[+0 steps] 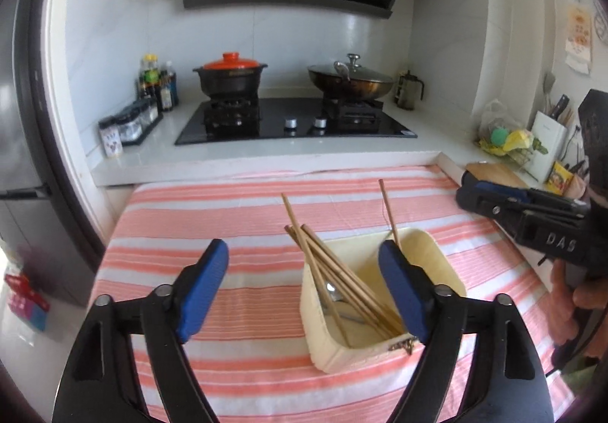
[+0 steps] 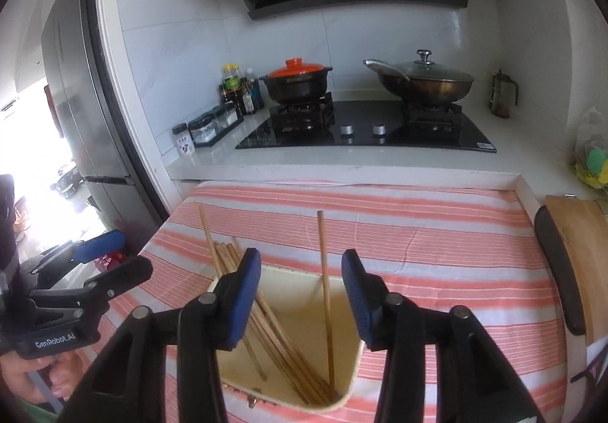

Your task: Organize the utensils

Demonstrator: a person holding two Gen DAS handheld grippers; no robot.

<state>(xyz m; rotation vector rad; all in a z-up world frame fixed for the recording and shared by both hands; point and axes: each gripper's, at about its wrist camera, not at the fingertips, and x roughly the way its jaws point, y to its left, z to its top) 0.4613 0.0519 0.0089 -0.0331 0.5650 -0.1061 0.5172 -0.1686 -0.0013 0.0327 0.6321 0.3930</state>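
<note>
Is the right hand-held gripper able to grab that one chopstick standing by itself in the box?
Probably yes. The right hand-held gripper is open and empty, and the lone chopstick stands up between its fingers with nothing blocking it. The other chopsticks lean off to the side in the cream box.

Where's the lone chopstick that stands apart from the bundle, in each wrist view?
Left wrist: lone chopstick right of centre, rising behind the left claw's right-hand finger.
Right wrist: lone chopstick near centre, upright in the cream holder.
Shared landmark: orange-lidded pot on the stove.
</note>
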